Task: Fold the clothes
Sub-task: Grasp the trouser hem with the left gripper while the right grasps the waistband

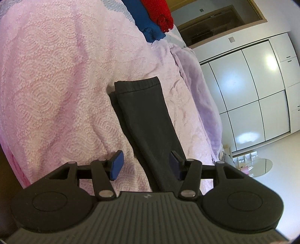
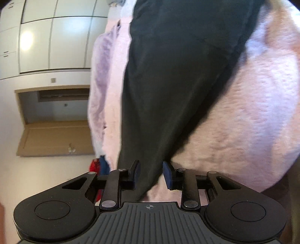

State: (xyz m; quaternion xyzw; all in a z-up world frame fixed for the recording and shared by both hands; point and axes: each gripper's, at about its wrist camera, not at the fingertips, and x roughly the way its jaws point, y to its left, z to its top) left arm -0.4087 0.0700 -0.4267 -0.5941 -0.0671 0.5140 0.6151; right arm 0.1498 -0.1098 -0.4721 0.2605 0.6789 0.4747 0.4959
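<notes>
A dark grey pair of trousers [image 1: 146,120] lies on a pink textured bedspread [image 1: 56,84]. In the left wrist view one folded leg runs from its hem at mid-frame down between my fingers. My left gripper [image 1: 146,165] is open, the leg lying against its right pad [image 1: 175,165]. In the right wrist view the trousers [image 2: 168,75] fill the middle and narrow to a point between my fingers. My right gripper [image 2: 151,175] is open, its pads on both sides of the cloth without pressing it.
A blue garment [image 1: 144,20] and a red garment [image 1: 159,13] lie folded at the far end of the bed. A lilac blanket [image 1: 204,97] hangs over the bed's edge. White wardrobe doors [image 1: 253,90], a doorway [image 2: 54,116] and a glass table [image 1: 258,165] stand beyond.
</notes>
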